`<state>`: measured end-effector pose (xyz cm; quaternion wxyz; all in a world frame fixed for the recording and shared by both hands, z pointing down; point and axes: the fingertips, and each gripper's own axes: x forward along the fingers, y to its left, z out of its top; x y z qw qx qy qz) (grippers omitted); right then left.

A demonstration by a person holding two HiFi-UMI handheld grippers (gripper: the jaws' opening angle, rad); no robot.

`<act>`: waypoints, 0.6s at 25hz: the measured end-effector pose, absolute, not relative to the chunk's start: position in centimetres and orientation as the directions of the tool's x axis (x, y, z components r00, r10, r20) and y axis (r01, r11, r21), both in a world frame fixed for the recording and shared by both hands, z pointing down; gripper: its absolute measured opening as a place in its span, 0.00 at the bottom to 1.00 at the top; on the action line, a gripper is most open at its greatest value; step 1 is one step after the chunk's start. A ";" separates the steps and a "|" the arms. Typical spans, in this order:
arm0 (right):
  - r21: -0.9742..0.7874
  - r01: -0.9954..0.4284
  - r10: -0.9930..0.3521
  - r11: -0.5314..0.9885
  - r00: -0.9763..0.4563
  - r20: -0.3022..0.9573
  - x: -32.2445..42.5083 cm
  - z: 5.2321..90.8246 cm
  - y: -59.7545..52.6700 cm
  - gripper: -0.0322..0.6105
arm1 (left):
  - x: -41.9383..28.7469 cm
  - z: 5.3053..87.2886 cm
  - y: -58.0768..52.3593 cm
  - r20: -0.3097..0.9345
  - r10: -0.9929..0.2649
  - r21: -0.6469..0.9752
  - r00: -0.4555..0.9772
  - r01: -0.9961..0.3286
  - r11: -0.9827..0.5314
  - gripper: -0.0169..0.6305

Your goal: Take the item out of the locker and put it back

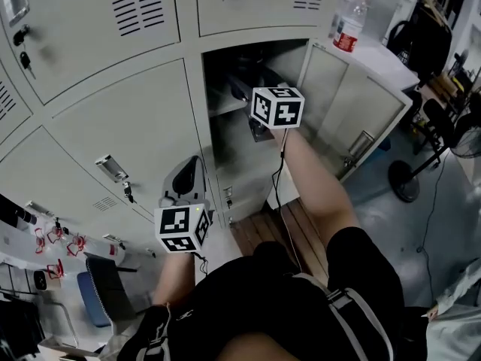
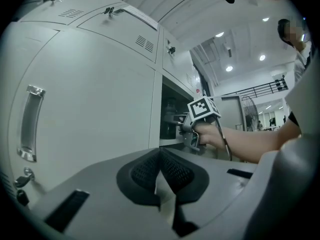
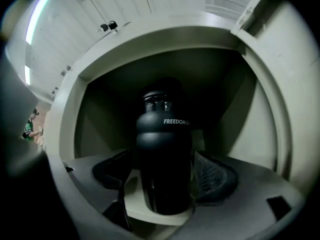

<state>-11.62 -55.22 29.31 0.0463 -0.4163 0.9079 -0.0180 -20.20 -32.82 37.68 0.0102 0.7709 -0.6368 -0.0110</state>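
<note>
Bottle, black and upright, stands inside the open locker. Your right gripper has its jaws closed onto the lower body, one pad at 9 o'clock and one at 3 o'clock. Only the right gripper view shows this. In the head view the compartment is too dark to make out the bottle; you see just the marker cube and your forearm reaching in toward 12 o'clock. The head view alone shows the locker door swung open toward 3 o'clock, and a clear plastic flask with a red label at 1 o'clock. Your left gripper has its jaws pressed together with nothing between them. It sits at 7 o'clock in the head view, in front of a closed door, and its own view catches the right gripper at the locker's mouth.
</note>
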 end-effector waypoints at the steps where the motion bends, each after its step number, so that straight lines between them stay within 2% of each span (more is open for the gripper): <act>1: -0.061 -0.756 -0.758 0.651 -0.646 -0.084 -11.2 29.2 -54.5 0.66 | -20.0 37.8 -33.0 -0.001 -0.981 0.030 0.193 -0.981 -0.193 0.05; 4: -0.040 -0.763 -0.759 0.645 -0.635 -0.141 -9.7 28.8 -51.7 0.64 | -19.2 38.3 -33.5 0.010 -0.978 0.035 0.210 -0.977 -0.209 0.05; 6: -0.042 -0.769 -0.761 0.638 -0.621 -0.189 -8.4 28.5 -49.5 0.56 | -18.5 38.4 -33.9 0.013 -0.974 0.038 0.224 -0.974 -0.224 0.05; 7: -0.051 -0.776 -0.766 0.629 -0.607 -0.213 -7.6 28.5 -48.4 0.46 | -18.1 38.5 -34.0 0.014 -0.973 0.040 0.232 -0.972 -0.231 0.05; 10: -0.091 -0.802 -0.793 0.590 -0.554 -0.253 -5.1 29.2 -45.7 0.07 | -17.0 38.6 -34.5 0.019 -0.967 0.043 0.253 -0.967 -0.252 0.05; 15: -0.043 -0.840 -0.829 0.540 -0.523 -0.198 -3.1 32.8 -42.4 0.07 | -15.6 39.2 -35.0 0.029 -0.960 0.048 0.279 -0.959 -0.278 0.05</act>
